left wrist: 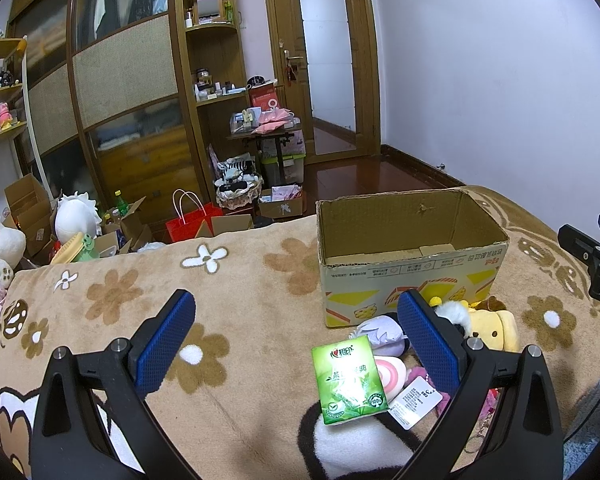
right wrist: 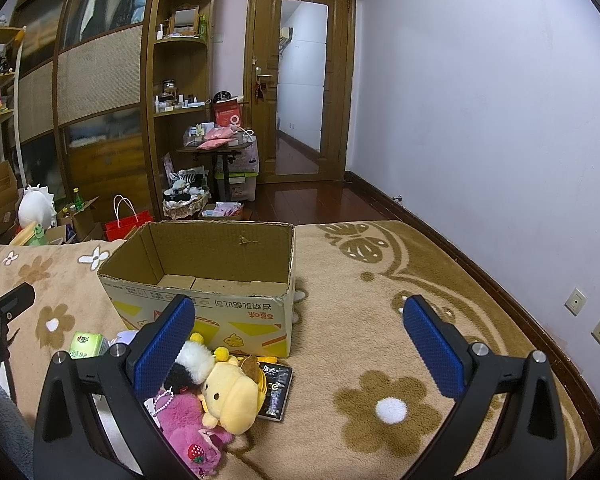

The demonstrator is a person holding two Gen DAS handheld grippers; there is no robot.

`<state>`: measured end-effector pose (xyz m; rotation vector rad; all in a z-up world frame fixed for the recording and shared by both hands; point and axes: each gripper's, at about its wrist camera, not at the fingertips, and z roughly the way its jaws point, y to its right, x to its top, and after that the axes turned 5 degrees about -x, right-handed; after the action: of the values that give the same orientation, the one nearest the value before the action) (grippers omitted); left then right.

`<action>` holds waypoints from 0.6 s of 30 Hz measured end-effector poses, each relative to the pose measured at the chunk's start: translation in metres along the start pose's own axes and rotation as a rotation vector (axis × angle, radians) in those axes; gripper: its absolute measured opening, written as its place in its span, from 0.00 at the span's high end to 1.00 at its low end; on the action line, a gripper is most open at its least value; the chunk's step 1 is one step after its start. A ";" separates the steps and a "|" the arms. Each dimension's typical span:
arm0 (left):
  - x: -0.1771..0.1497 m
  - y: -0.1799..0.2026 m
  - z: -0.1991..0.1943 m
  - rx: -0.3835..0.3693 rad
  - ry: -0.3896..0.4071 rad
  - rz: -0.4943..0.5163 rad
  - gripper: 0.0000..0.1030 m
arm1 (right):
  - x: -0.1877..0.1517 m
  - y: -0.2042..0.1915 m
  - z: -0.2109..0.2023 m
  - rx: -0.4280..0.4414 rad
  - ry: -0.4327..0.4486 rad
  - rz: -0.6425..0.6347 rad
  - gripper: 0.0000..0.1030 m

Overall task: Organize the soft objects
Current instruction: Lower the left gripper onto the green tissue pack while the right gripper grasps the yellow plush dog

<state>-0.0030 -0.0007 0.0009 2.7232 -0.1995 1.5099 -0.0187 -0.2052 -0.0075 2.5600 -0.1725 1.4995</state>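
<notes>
An open cardboard box (left wrist: 412,268) stands on the flowered blanket; it also shows in the right wrist view (right wrist: 204,300) and looks empty. In front of it lies a pile of soft things: a green tissue pack (left wrist: 350,384), a yellow plush (right wrist: 232,396), a pink plush (right wrist: 188,428), a black-and-white plush (right wrist: 192,360) and a pale purple plush (left wrist: 380,330). My left gripper (left wrist: 298,338) is open above the blanket, left of the pile. My right gripper (right wrist: 300,344) is open, its left finger over the pile.
A black card packet (right wrist: 278,394) lies beside the yellow plush. The bed's blanket (right wrist: 380,320) stretches right toward the white wall. Beyond the bed's far edge the floor holds boxes, a red bag (left wrist: 196,224) and plush toys, in front of a wooden wardrobe.
</notes>
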 end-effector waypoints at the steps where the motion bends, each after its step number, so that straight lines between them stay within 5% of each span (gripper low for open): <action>1: 0.000 0.000 0.000 0.001 -0.001 0.000 0.03 | 0.000 0.000 0.000 0.000 0.000 0.000 0.00; 18: -0.004 -0.001 0.018 -0.024 -0.105 0.008 0.03 | -0.005 -0.012 0.007 0.023 -0.035 -0.036 0.00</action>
<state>0.0104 -0.0011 -0.0124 2.7883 -0.2295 1.3576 -0.0128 -0.1948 -0.0168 2.5943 -0.1136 1.4537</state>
